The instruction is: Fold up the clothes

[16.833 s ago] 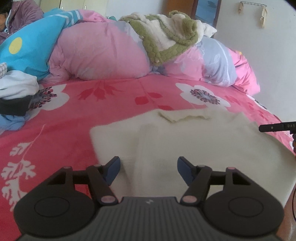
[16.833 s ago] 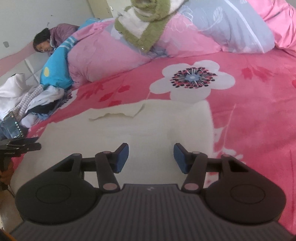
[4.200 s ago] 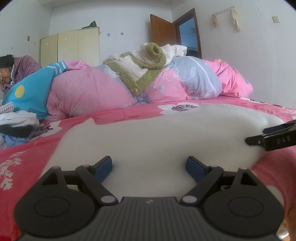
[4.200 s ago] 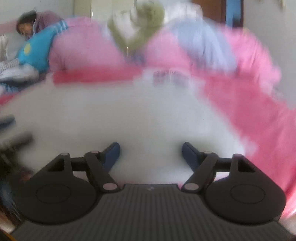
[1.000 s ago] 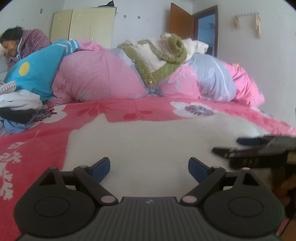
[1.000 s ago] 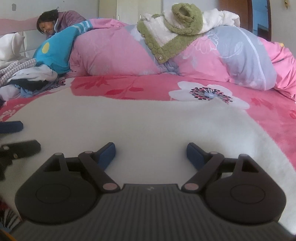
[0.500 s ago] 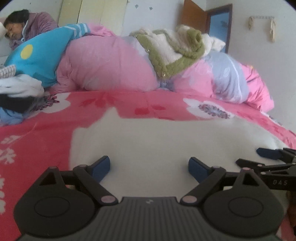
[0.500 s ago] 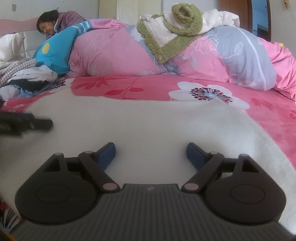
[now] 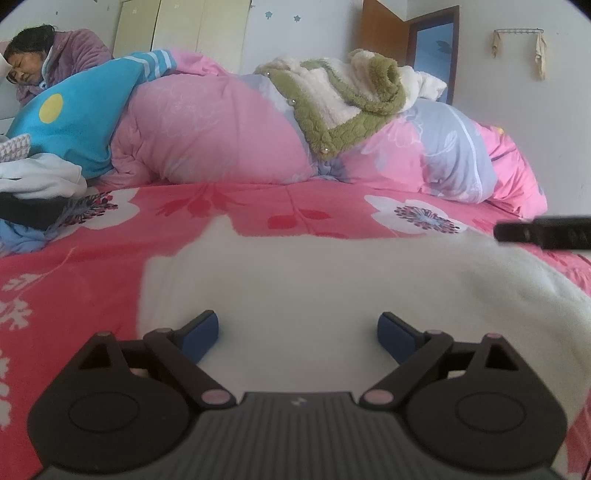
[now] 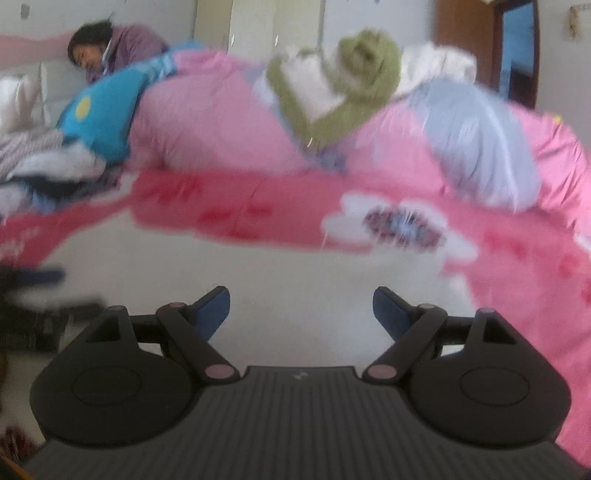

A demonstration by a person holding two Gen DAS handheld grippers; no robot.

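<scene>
Cream garment (image 9: 295, 280) apparently beneath both grippers.

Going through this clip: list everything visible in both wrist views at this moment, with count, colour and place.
garment: one, cream, flat on the bed in front of both grippers
bedsheet: one, red-pink floral, under it
quilt: one, pink and grey, heaped behind
fleece jacket: one, green and cream, atop the quilt
clothes pile: one, mixed colours, far left
person: one, lying at the bed's far left
wardrobe: one, pale yellow, back wall
door: one, brown, open
left gripper: open, empty
right gripper: open, empty
</scene>
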